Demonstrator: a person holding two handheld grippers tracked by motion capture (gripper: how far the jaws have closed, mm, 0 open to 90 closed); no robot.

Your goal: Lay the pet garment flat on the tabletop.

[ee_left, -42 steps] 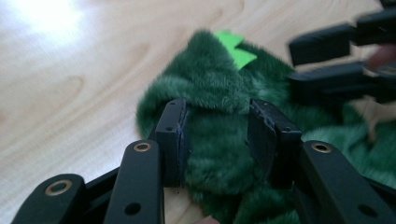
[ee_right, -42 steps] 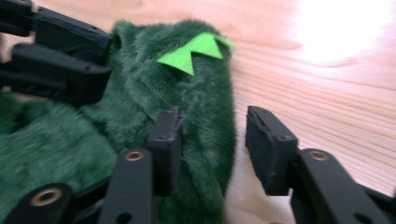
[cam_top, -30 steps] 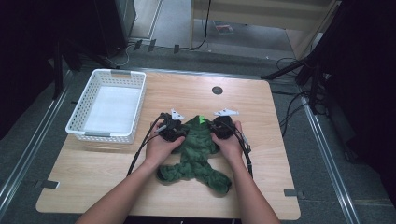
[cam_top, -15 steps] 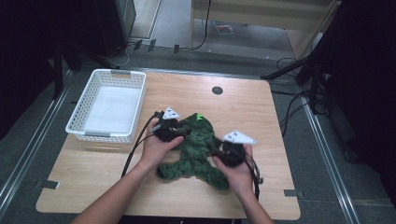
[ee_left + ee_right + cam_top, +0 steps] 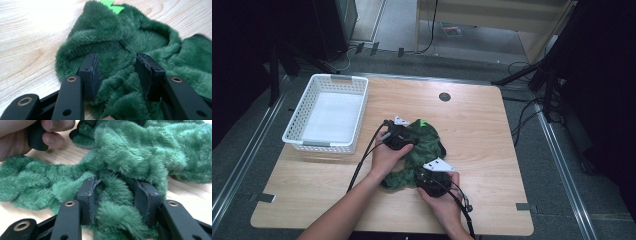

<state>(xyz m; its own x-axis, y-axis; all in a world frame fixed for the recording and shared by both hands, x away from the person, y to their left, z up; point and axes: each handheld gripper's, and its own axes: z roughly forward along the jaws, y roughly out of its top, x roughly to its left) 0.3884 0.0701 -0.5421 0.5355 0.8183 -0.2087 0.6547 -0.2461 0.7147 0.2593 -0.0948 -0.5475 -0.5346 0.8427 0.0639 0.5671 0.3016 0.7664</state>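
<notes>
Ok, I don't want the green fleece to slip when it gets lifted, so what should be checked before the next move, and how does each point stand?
1. Left gripper over the green fleece garment: ok, its jaws stand apart with pile between them.
2. Right gripper over the fleece: ok, jaws apart around a fold.
3. Either gripper clamped on the cloth: not ok, both are open.
4. Garment lying fully on the table: ok.
5. White basket free to receive it: ok, nothing lies in it.
6. How many layers each gripper would catch: cannot tell.
</notes>
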